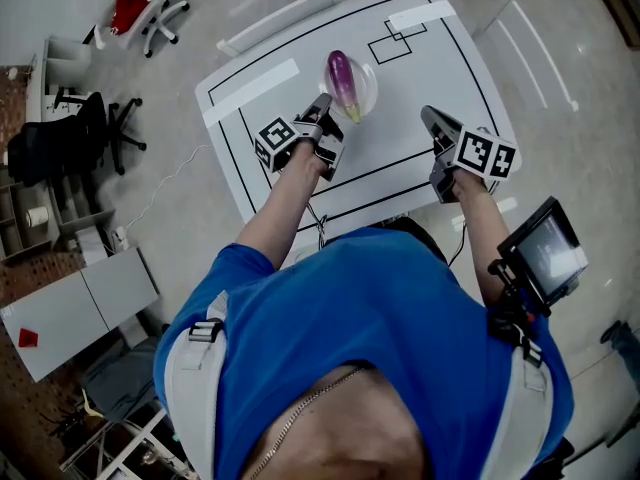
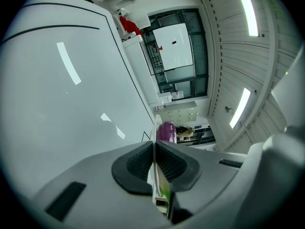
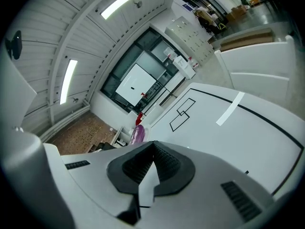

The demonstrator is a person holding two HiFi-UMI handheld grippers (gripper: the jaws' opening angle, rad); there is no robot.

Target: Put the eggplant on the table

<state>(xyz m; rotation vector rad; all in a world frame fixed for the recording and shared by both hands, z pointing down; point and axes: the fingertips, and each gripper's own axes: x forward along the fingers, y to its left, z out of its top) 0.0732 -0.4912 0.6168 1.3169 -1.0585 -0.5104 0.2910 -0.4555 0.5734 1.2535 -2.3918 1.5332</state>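
Note:
A purple eggplant [image 1: 342,78] with a green stem lies on a small clear plate [image 1: 372,84] at the far middle of the white table [image 1: 440,78]. My left gripper [image 1: 326,114] is at the plate's near-left edge, shut on the thin plate rim [image 2: 156,126]. In the left gripper view the eggplant [image 2: 166,131] shows just beyond the left gripper [image 2: 154,146]. My right gripper [image 1: 430,118] rests over the table to the right of the plate, shut, with nothing in it. From the right gripper [image 3: 153,145] the eggplant [image 3: 137,134] shows far off to the left.
Black rectangle outlines [image 1: 395,40] and white tape strips [image 1: 250,90] mark the tabletop. Office chairs [image 1: 95,133] and a cabinet [image 1: 80,303] stand on the floor at the left. A small monitor [image 1: 545,248] sits at my right side.

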